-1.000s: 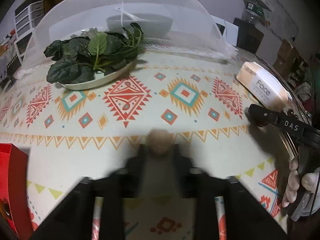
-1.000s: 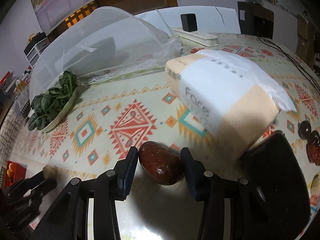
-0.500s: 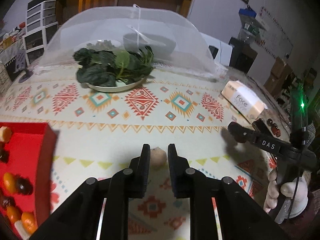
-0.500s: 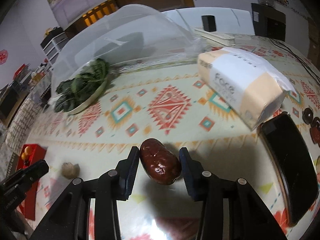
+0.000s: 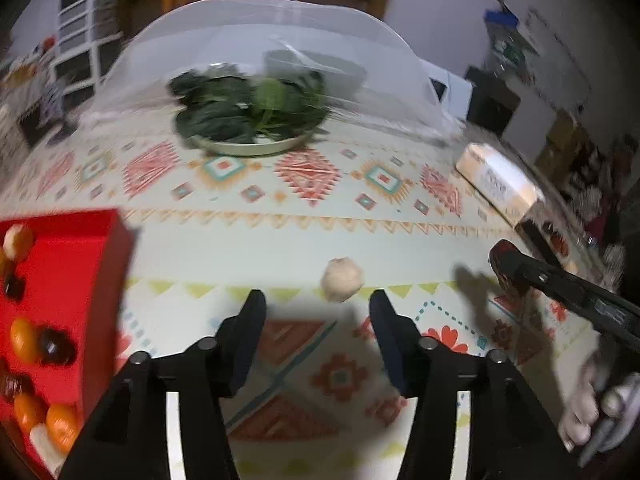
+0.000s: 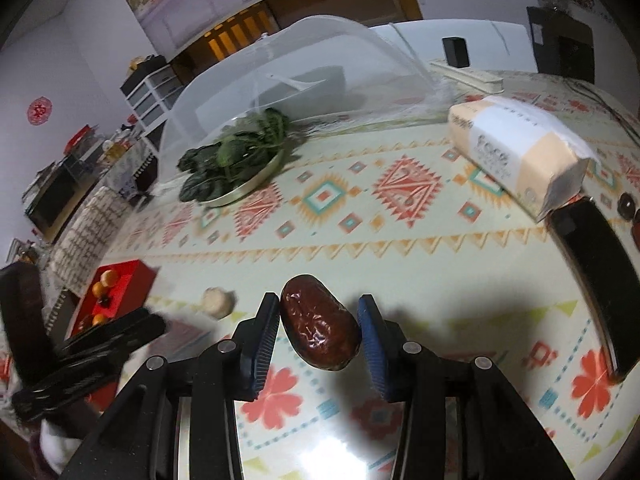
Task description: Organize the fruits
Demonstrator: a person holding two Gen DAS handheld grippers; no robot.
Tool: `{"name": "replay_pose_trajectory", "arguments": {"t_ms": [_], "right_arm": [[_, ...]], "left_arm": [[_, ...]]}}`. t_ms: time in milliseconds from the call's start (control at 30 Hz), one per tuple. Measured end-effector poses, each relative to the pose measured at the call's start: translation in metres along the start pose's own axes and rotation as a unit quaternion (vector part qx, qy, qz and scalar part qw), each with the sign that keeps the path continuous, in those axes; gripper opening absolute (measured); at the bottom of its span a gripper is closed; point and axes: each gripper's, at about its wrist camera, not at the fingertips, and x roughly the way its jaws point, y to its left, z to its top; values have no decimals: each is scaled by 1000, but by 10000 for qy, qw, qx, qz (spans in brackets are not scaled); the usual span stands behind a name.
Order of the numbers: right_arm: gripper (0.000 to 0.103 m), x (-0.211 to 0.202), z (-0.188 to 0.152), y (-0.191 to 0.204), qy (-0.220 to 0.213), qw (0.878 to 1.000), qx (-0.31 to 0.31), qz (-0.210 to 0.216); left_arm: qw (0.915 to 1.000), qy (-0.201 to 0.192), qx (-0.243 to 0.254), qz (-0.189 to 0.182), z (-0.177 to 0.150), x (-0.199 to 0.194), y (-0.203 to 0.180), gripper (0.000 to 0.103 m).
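Note:
My left gripper [image 5: 318,306] is open and empty, hovering over the patterned tablecloth. A pale tan round fruit [image 5: 343,279] lies on the cloth just beyond its fingertips; it also shows in the right wrist view [image 6: 217,302]. A red tray [image 5: 60,280] with orange and dark fruits sits at the left, also seen in the right wrist view [image 6: 132,280]. My right gripper [image 6: 319,312] is shut on a dark red date [image 6: 318,332] and holds it above the table. The right gripper shows at the right in the left wrist view [image 5: 502,258].
A plate of dark leafy greens [image 5: 248,114] sits by a white mesh food cover [image 5: 280,40]. A tissue pack [image 6: 516,152] and a black phone [image 6: 596,276] lie at the right, with dark fruits [image 6: 626,206] beyond.
My left gripper has opened, let go of the pale fruit and drawn back; the fruit now lies on the cloth. My right gripper has lifted and moved left with the date.

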Motion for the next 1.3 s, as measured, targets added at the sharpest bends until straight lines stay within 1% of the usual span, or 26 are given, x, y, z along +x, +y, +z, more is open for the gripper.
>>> {"name": "replay_pose_trajectory", "arguments": {"t_ms": [100,167,200,233,267,300,367,400,433,500,567,633,667,733,767,867,933,1100,1300], "right_arm": [[43,-4,-6,7,29,9999,-86,91],[42,-6,-8,10,38,9998,-135,134],[40,-8,-10,12,39,9997,-157,173],[35,-8,-10,13,40,9997,-166,199],[32,-9,-10,13,52,9995,-175,249],[32,-10,-11,13,49,9995,-169,275],[31,-10,-11,14,54,9993,-190,307],[27,-8,-11,15,55,9993,-217,290],[26,-6,-11,16,83,9993,-242,262],[26,-3,-11,12,104,9994,-187,277],[26,-4,-10,6,50,9997,-118,228],[26,-10,-9,-3,-91,9999,-27,132],[27,-13,-8,-9,-142,9999,10,71],[35,-18,-11,-17,-135,9999,33,0],[37,-20,-14,-21,-103,9999,24,-34],[44,-23,-32,-24,187,9997,-138,-54],[49,-23,-45,-22,318,9992,-188,-167],[50,-16,-63,-18,412,9990,10,-151],[50,-6,-58,1,374,9993,64,-35]], "left_arm": [[9997,112,227,67,2,21,-13,56],[9990,162,371,208,2,33,-19,56],[9986,198,413,275,2,38,-21,55],[9983,233,440,310,1,42,-22,40],[9980,228,471,360,0,43,-23,28],[9973,199,532,458,0,42,-24,27],[9978,206,492,403,-1,41,-22,27],[9980,197,459,384,-1,39,-21,27],[9982,181,442,359,-1,37,-20,27],[9986,115,415,310,-2,28,-20,27],[9990,68,371,239,-3,20,-19,27],[9994,20,299,152,-4,12,-16,27],[9996,-2,260,116,-5,8,-15,27],[9998,-69,175,29,-7,-1,-12,27],[9998,-106,144,-14,-8,-5,-10,27],[9996,-228,48,-126,-10,-19,-7,27],[9994,-320,-5,-146,-13,-29,-5,27],[9983,-500,-227,-199,-20,-52,5,27],[9961,-707,-487,-220,-30,-78,23,27]]}}
